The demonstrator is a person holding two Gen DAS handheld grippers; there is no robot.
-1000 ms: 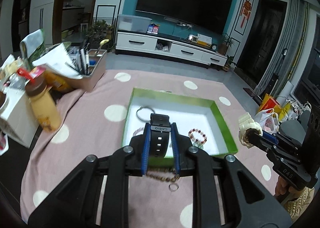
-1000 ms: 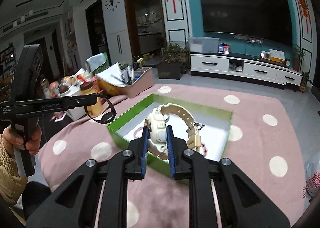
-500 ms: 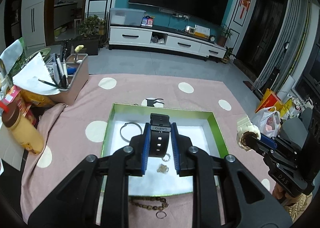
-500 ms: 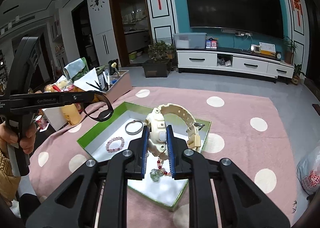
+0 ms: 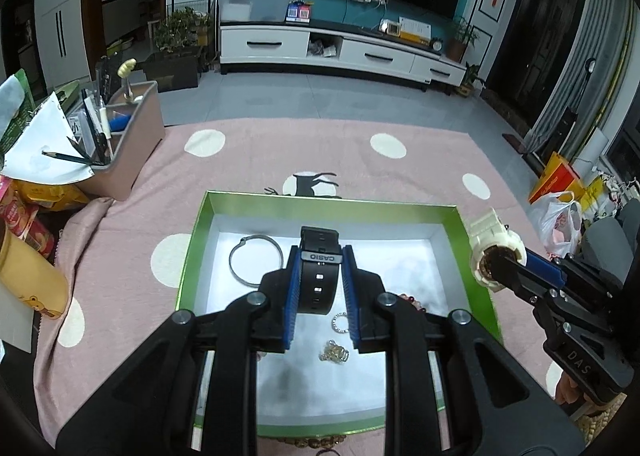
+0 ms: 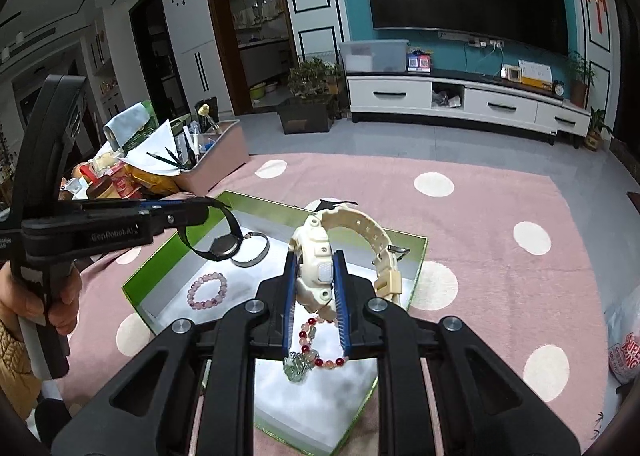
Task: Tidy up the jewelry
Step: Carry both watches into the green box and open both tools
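Observation:
My left gripper (image 5: 319, 256) is shut on a black Casio watch (image 5: 319, 280) and holds it above the green-rimmed box (image 5: 332, 205) with a white floor. My right gripper (image 6: 316, 260) is shut on a cream watch (image 6: 320, 268), also above the box (image 6: 420, 256). In the box lie a metal bangle (image 5: 254, 260), a small ring (image 5: 340, 323) and a gold chain piece (image 5: 334, 352). The right wrist view shows a pink bead bracelet (image 6: 207, 290) and a red bead bracelet (image 6: 316, 352) with a green charm. The cream watch also shows at the right of the left wrist view (image 5: 494, 248).
The box sits on a pink dotted cloth (image 5: 320, 152). A pink organiser with pens (image 5: 120, 144), snack packs and a yellow bottle (image 5: 28, 280) stand at the left. A brown bead chain (image 5: 316, 442) lies in front of the box. A plastic bag (image 5: 560, 220) lies at the right.
Both grippers have moved forward over the box with their watches still held. More of the box floor now lies beneath them.

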